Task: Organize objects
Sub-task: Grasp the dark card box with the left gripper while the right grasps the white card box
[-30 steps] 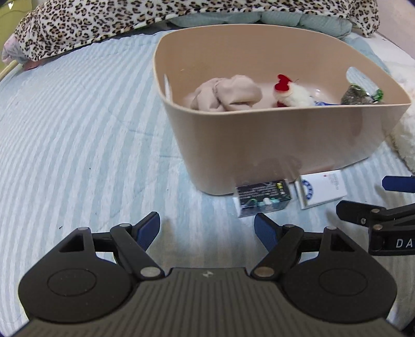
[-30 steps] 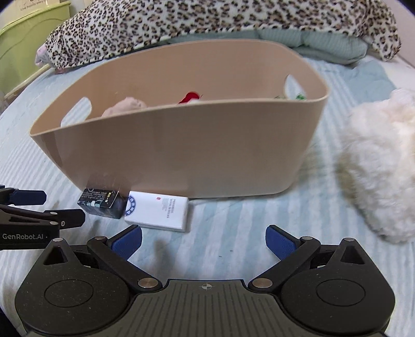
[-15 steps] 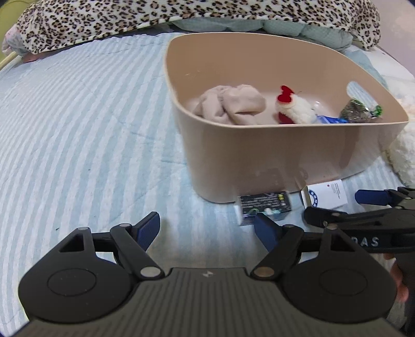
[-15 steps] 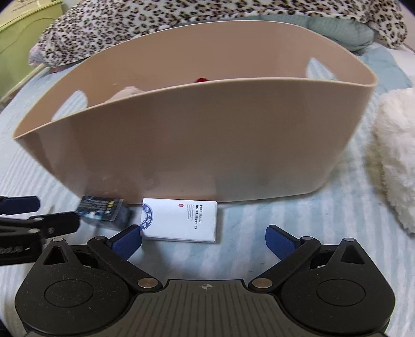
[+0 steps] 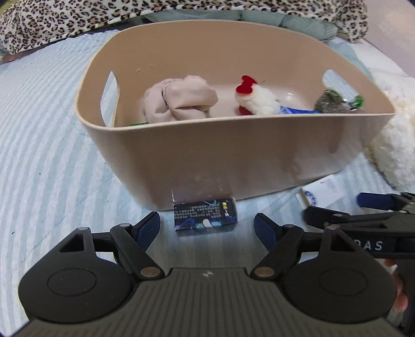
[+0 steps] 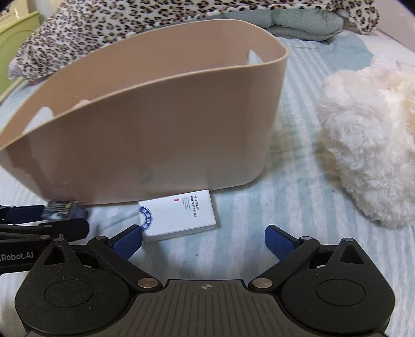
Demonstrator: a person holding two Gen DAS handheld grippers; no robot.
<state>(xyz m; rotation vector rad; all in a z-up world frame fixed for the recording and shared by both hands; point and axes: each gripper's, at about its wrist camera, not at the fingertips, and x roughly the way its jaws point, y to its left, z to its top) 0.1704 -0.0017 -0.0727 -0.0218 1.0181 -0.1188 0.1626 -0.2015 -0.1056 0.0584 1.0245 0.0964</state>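
A beige plastic tub (image 5: 233, 155) (image 6: 155, 129) stands on the striped bed cover. Inside lie a bundled beige cloth (image 5: 179, 99), a white plush with a red heart (image 5: 255, 97) and a grey-green packet (image 5: 334, 99). A small dark box (image 5: 205, 216) (image 6: 62, 208) lies against the tub's near wall, just ahead of my left gripper (image 5: 207, 228), which is open with its fingers either side of it. A white box with a blue seal (image 6: 179, 215) (image 5: 324, 193) lies to the right. My right gripper (image 6: 203, 241) is open just short of it.
A fluffy white plush (image 6: 368, 155) lies to the right of the tub. A leopard-print blanket (image 6: 155, 18) and a grey-green pillow (image 6: 298, 20) are heaped behind it. A green container (image 6: 15, 28) stands at the far left. A hand (image 5: 396, 285) holds the right gripper.
Both grippers have come closer to the tub. The dark box now sits between the left fingers' line, and the white box lies just ahead of the right fingers. Both stay open.
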